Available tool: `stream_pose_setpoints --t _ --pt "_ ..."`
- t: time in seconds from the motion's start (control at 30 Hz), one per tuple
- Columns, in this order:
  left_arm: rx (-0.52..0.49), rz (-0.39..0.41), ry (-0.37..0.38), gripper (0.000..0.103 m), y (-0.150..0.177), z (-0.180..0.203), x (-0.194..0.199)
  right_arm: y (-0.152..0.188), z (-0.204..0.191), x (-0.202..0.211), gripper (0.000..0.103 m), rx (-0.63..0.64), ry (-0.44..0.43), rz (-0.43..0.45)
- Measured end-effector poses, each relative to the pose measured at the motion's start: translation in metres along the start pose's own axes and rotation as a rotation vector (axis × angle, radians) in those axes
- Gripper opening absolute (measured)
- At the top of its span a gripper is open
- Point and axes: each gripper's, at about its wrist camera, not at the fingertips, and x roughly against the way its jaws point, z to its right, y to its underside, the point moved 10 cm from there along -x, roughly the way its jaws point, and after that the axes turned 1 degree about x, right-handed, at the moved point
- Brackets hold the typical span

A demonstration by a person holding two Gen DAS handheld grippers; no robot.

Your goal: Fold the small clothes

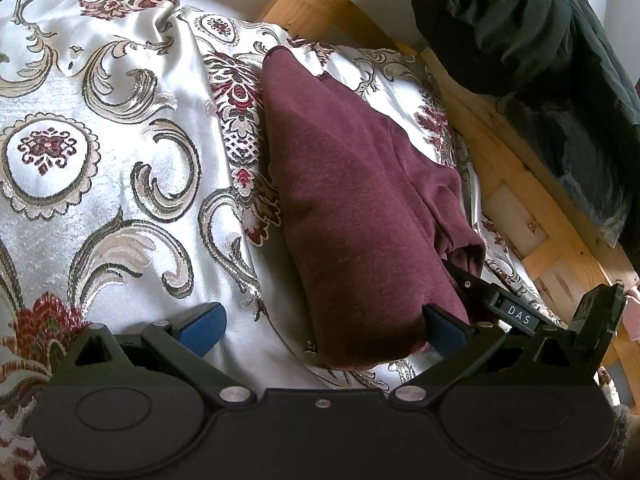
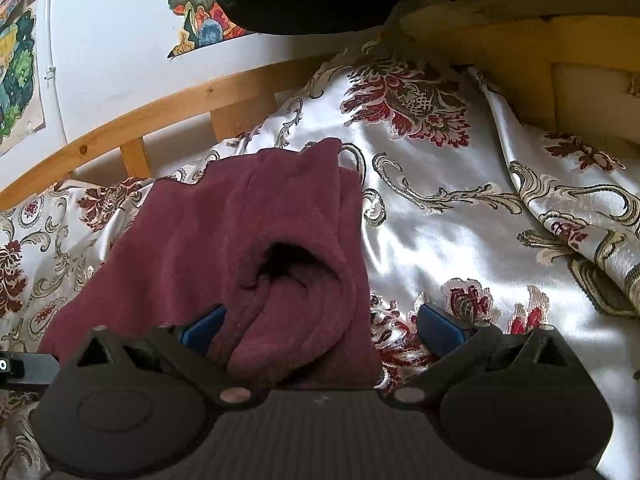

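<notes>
A maroon knitted garment (image 1: 352, 208) lies folded in a long strip on a silver brocade bedspread (image 1: 120, 128). My left gripper (image 1: 324, 324) is open, its blue pads wide apart, with the near end of the garment between them. The right gripper shows at the right of that view (image 1: 520, 316). In the right wrist view the same garment (image 2: 240, 232) lies bunched with a sleeve opening facing me. My right gripper (image 2: 320, 324) is open, its jaws standing either side of the garment's near edge.
A wooden bed frame (image 1: 532, 184) runs along the far and right side. A dark green jacket (image 1: 520, 24) hangs over it. Colourful posters (image 2: 200, 20) hang on the white wall. The bedspread is rumpled at the right (image 2: 580, 208).
</notes>
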Motion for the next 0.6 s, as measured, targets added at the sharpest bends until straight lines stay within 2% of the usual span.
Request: stream_pose_setpoints --t 0.6 --pt "-0.008 0.006 0.000 0.102 0.0002 -0.0007 -0.0017 0.0017 -0.0006 0.0000 0.102 0.005 0.008 0.010"
